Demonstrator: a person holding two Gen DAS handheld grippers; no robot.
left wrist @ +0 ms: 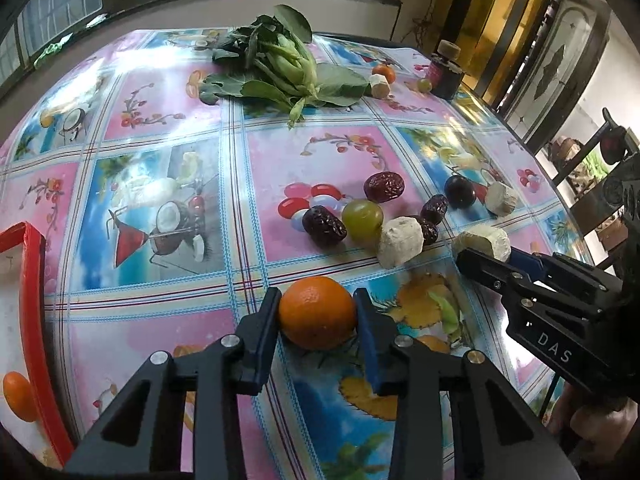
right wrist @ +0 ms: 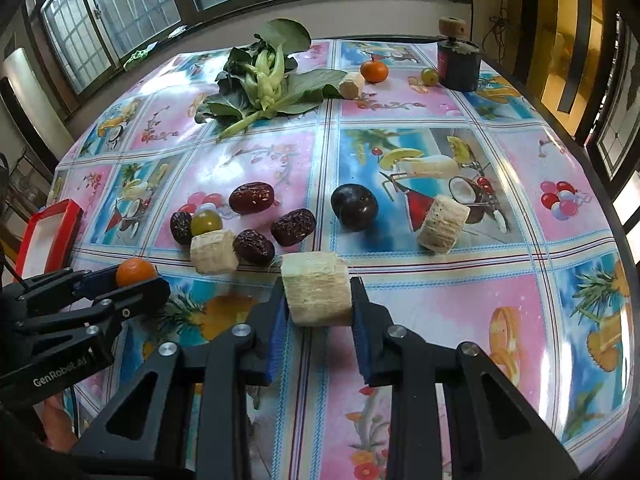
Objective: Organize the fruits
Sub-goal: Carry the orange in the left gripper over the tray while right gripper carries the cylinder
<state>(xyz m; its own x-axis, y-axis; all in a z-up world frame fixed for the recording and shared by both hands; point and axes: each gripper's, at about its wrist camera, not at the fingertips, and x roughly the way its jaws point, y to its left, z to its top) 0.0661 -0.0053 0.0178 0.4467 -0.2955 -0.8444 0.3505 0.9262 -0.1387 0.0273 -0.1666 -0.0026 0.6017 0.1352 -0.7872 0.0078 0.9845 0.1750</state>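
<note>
My left gripper (left wrist: 318,295) is shut on a small orange (left wrist: 317,314) that rests on the patterned tablecloth; the right wrist view shows this orange (right wrist: 135,272) at the left. My right gripper (right wrist: 318,292) is shut on a pale cut chunk (right wrist: 316,292), its blue pads against both sides. In the left wrist view that chunk (left wrist: 484,242) sits at the right gripper's (left wrist: 476,258) tips. Just beyond lie several dark red dates (right wrist: 252,198), a green grape (right wrist: 206,222), a dark plum (right wrist: 355,207) and two more pale chunks (right wrist: 443,224).
A red-rimmed white tray (left wrist: 34,320) at the table's left edge holds another orange (left wrist: 18,396). Leafy greens (right wrist: 264,80), a third orange (right wrist: 374,71), a pale chunk (right wrist: 352,85), a grape (right wrist: 430,76) and a dark jar (right wrist: 458,65) lie at the far side.
</note>
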